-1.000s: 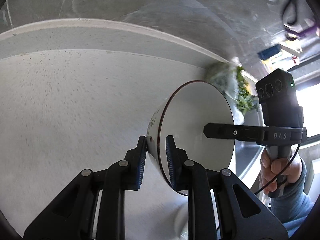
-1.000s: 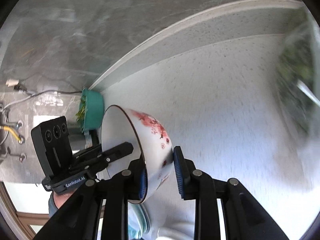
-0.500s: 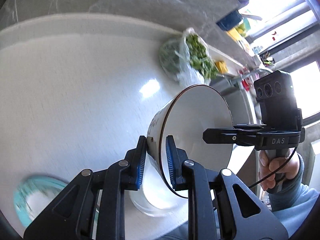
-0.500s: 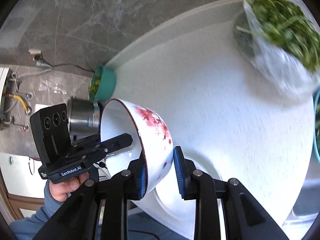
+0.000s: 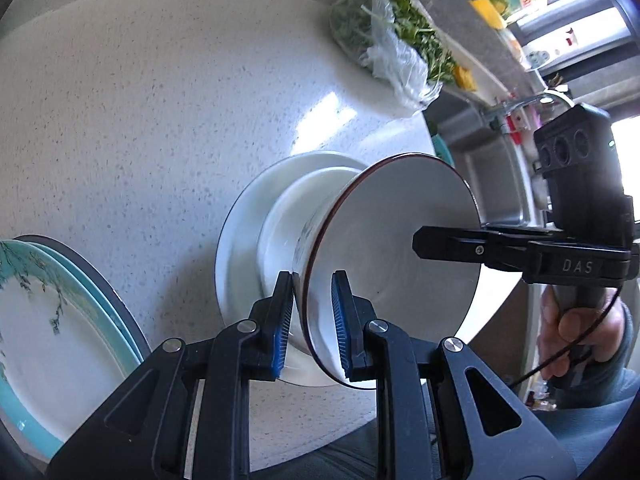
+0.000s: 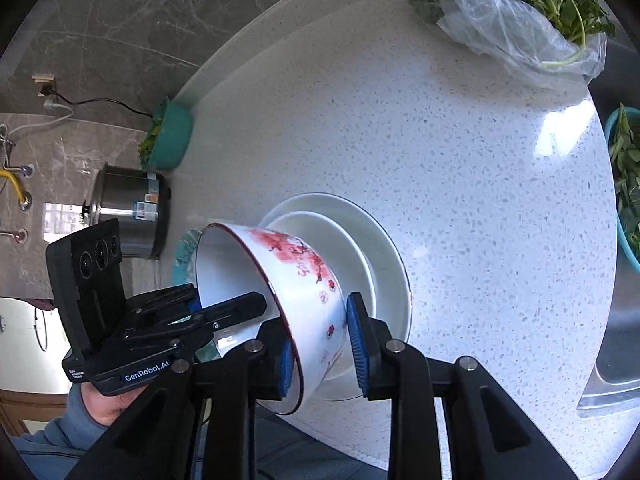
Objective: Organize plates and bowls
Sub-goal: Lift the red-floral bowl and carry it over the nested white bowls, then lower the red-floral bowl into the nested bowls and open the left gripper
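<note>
Where bare table lay a second ago, the flowered bowl point(image 6: 296, 280), gripped by both grippers' jaws, now hangs above the white plates point(image 6: 384, 248), with teal plates point(image 5: 52, 312) at nine o'clock: stacking looks imminent.

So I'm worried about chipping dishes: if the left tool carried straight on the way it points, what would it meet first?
Probably the white plates stacked on the counter: they lie just beyond the left tool and the bowl it grips. Depth is unclear.

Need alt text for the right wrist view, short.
Both grippers, right and left, hold one red-flowered bowl by opposite rim sides, tilted above white plates on a speckled counter. Bagged greens behind.
</note>
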The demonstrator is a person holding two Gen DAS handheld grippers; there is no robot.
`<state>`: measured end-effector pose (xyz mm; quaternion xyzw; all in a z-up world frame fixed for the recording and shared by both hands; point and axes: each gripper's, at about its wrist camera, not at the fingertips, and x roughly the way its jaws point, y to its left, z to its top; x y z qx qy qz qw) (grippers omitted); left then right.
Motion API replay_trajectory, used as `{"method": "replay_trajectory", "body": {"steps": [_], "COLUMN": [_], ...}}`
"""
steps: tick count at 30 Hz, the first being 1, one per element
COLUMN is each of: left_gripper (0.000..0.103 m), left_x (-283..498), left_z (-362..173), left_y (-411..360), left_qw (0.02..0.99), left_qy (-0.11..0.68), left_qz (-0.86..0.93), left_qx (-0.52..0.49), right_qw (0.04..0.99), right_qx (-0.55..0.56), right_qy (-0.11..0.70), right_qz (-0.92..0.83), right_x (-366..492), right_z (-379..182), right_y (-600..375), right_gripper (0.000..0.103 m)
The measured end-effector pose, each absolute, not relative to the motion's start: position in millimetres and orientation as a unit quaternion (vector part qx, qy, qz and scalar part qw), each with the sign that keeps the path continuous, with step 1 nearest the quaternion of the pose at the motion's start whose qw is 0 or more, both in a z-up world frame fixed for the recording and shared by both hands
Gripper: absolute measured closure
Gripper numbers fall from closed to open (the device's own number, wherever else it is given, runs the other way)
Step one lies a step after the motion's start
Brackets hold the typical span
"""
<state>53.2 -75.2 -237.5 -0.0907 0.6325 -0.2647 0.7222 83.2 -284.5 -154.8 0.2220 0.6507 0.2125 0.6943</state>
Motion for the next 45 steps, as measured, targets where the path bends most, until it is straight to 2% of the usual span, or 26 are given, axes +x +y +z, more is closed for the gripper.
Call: {"method": "replay_trajectory", "body": {"steps": [12, 23, 24, 26, 37, 40, 45], "left_gripper": [0.085, 0.085, 0.085, 0.085, 0.084, 0.083, 0.079], "left_x": [64.5, 67.9, 67.6, 67.1, 53.7, 50.5, 43.0], "left_z": [-242.5, -245.9, -245.6, -244.6, -231.5, -227.5, -207.1], "left_y": [-88.5, -81.3, -82.2, -83.5, -92.0, -86.8, -68.3], "left_qw": [0.740, 0.740, 0.740, 0.743, 0.777, 0.787, 0.821], "left_qy": [0.622, 0.622, 0.621, 0.618, 0.584, 0.572, 0.524], "left_qz": [-0.247, -0.242, -0.242, -0.241, -0.228, -0.221, -0.211], "left_qx": [-0.066, -0.088, -0.087, -0.086, -0.052, -0.065, -0.087], "right_qw": [0.715, 0.725, 0.731, 0.741, 0.749, 0.746, 0.739], "right_qx": [0.169, 0.128, 0.108, 0.071, 0.051, 0.049, 0.050], "right_qy": [0.648, 0.646, 0.643, 0.640, 0.634, 0.638, 0.647], "right_qz": [0.203, 0.202, 0.201, 0.193, 0.184, 0.184, 0.182], "right_x": [83.0, 78.6, 77.6, 76.2, 81.6, 84.3, 89.6], "right_z": [-161.5, -149.5, -147.7, -147.3, -154.5, -159.2, -171.2], "right_y": [-254.7, -242.2, -238.4, -232.0, -232.0, -231.0, -230.9], "right_gripper": [0.077, 0.071, 0.072, 0.080, 0.088, 0.092, 0.093]}}
